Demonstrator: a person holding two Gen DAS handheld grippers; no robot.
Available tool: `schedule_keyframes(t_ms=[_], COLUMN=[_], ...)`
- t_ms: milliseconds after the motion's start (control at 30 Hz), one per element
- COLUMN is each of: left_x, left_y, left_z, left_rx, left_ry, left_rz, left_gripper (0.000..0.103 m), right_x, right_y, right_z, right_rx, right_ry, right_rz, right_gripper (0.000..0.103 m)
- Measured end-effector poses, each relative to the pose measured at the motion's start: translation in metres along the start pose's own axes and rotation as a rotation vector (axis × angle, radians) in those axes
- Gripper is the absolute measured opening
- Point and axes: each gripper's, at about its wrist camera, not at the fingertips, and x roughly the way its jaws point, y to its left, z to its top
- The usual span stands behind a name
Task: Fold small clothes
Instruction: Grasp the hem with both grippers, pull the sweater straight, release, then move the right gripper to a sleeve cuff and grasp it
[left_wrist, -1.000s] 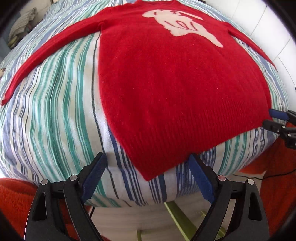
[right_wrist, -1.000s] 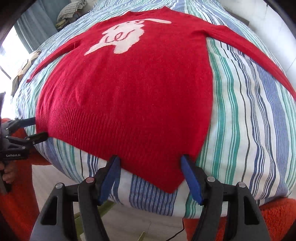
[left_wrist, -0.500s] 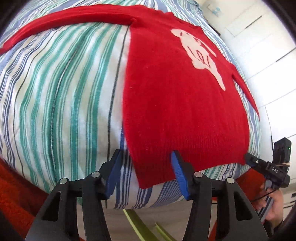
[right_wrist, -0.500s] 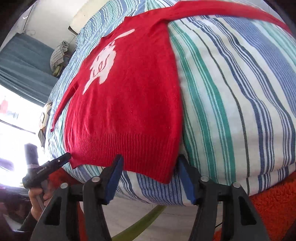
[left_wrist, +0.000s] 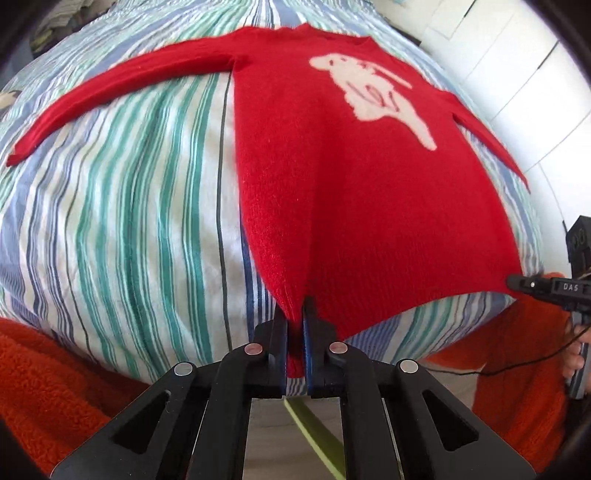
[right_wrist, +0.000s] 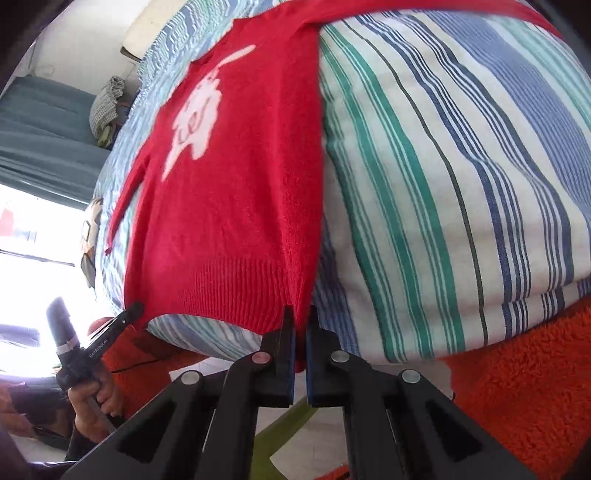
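Our left claw (left_wrist: 294, 325) is clamped tight on the ribbed hem of the red sweater (left_wrist: 351, 206), at the hem corner on the left-sleeve side, with a little tongue of knit pinched between the blue pads. Our right claw (right_wrist: 300, 328) is likewise closed on the other hem corner, red knit gripped between its pads. From the hem outward, the sweater lies front-up and spread flat on the striped bedcover (left_wrist: 122, 229), its hem at the bed edge nearest us and its neckline at the far end from the hem. A white animal motif (left_wrist: 373, 99) sits on the chest, well up from the hem, and both sleeves are stretched out sideways from the shoulders, the left sleeve (left_wrist: 122, 88) running long across the stripes. Beyond the hem, on our side, we see the fuzzy orange sleeves (left_wrist: 44, 384) of the person holding the tools. We judge the sweater to be light, soft and limp: a fuzzy knit that will sag and stretch between the two held corners rather than keep any shape, and that will cling a little to the cotton cover instead of sliding. The ribbed band is the firmest part, so the corners are a sound place to hold; a grip further in would gather loose fabric. Lifting evenly should keep the hem straight for the fold.
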Motion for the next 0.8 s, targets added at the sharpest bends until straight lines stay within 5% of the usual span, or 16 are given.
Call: schedule_keyframes(t_ms=[167, 333, 400, 467, 567, 667, 800], left_x=[0.026, 0.023, 0.019, 0.01, -0.007, -0.033, -0.074], left_y=[-0.016, -0.015, -0.012, -0.007, 0.001, 0.016, 0.041], left_z=[0.011, 0.012, 0.009, 0.001, -0.01, -0.015, -0.011], left_rx=[0.072, 0.067, 0.062, 0.05, 0.023, -0.038, -0.152], left_ry=[0.029, 0.015, 0.016, 0.02, 0.004, -0.074, -0.272], left_rz=[0.096, 0.116, 0.121, 0.137, 0.148, 0.154, 0.175], left_gripper=[0.005, 0.013, 0.023, 0.062, 0.072, 0.072, 0.082], right_x=[0.025, 0.022, 0.019, 0.013, 0.0, -0.027, -0.078], right_y=[-0.011, -0.008, -0.008, -0.009, -0.01, -0.016, -0.021], right_z=[0.006, 0.003, 0.002, 0.0, -0.003, -0.003, -0.004], right_rx=[0.034, 0.016, 0.019, 0.019, 0.039, 0.057, 0.105], right_ry=[0.027, 0.017, 0.02, 0.023, 0.009, -0.087, -0.376], right_rz=[-0.042, -0.061, -0.059, -0.073, -0.126, -0.223, -0.33], right_gripper=[0.003, 0.004, 0.012, 0.025, 0.053, 0.055, 0.06])
